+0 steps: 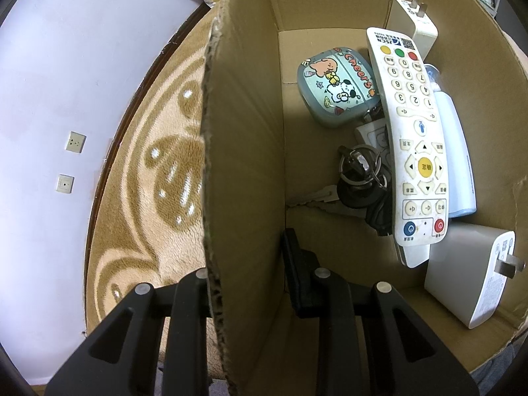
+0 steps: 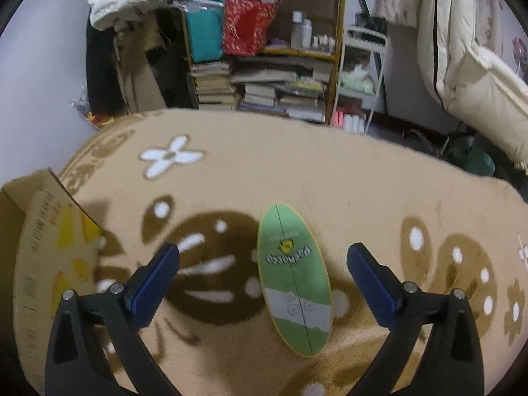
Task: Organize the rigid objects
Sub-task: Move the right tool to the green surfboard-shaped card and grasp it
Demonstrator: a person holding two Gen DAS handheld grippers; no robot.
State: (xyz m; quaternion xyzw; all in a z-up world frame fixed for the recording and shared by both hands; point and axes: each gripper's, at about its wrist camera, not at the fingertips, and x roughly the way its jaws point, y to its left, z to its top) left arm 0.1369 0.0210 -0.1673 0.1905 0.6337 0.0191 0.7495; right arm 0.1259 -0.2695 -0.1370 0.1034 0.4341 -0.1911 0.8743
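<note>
left gripper (image 1: 246, 280): jaws clamping wall of cardboard box (image 1: 244, 151) | right gripper (image 2: 262, 275): jaws gaping wide, gripping nothing, straddling green oval case (image 2: 293, 280) lying on blanket (image 2: 330, 171) | remote (image 1: 412, 145), keys (image 1: 359, 178) sitting inside box

Free room and obstacles.

- Cardboard box (image 1: 244, 151): the left hand-held gripper (image 1: 250, 283) straddles its upright wall, one finger outside, one inside. The wall blocks sideways travel.
- Box interior, left part: bare floor beside the wall, open to entry from above.
- Box interior, right part: crowded. White remote (image 1: 409, 138) lies across a pale blue bottle (image 1: 458, 151); keys (image 1: 359, 178), cartoon-print case (image 1: 336, 89) and two white chargers (image 1: 468, 274) (image 1: 412, 29) fill the rest.
- Patterned blanket (image 2: 297, 171): open surface on both sides of the green oval case (image 2: 293, 277), which lies between the right hand-held gripper's (image 2: 264, 274) wide-spread fingers, touching neither.
- Box corner stands at the left of that view, apart from the case.
</note>
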